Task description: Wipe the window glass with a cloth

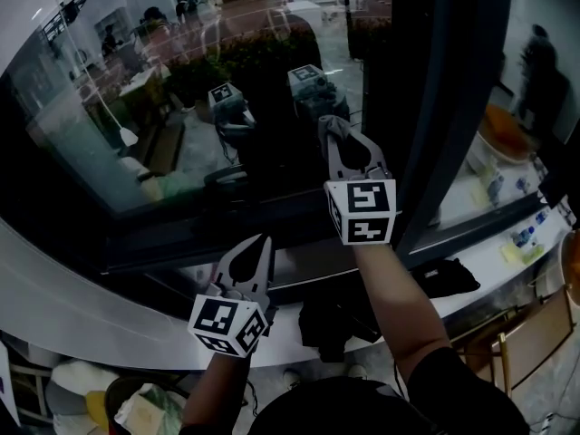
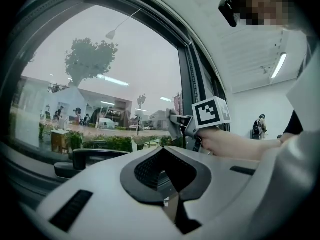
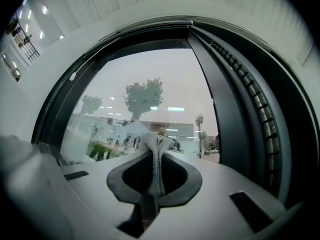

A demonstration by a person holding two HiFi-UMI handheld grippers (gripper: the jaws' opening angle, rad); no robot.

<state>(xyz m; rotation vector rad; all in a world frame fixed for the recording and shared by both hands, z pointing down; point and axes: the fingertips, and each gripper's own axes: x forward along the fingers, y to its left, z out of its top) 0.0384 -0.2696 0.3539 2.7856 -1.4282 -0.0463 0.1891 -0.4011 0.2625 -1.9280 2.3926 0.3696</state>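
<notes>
Fingers (image 3: 186, 180) of the right gripper (image 3: 155, 156) are clamped on the cloth (image 3: 156, 143), a pale knit strip pinched along the jaw line with a small flared tuft past the tips; fingers (image 2: 145, 171) of the left gripper (image 2: 164, 149) are together with nothing between them. Count, largest first: window glass (image 1: 181, 107), one pane in work, full of reflections; upright frame post (image 1: 444, 107), one, dark, just to the right of the right gripper; sill (image 1: 100, 288), one, pale, along the foot of the pane; grippers, two, each with one marker cube (image 1: 361, 211); cloth, one. Position: the right gripper is raised to the lower right part of the pane, with the cloth tuft at or very near the glass — actual contact cannot be told from any view. The left gripper hangs lower, near the bottom frame above the sill, and takes no part. Judged step: a wiping pass with the right gripper, at its start or under way. Next move calls for pressing the tuft onto the glass and sweeping across the pane away from the post, grip kept firm. Only a little cloth stands beyond the tips, so the approach angle needs care — hard tips could meet the glass instead of the fabric
</notes>
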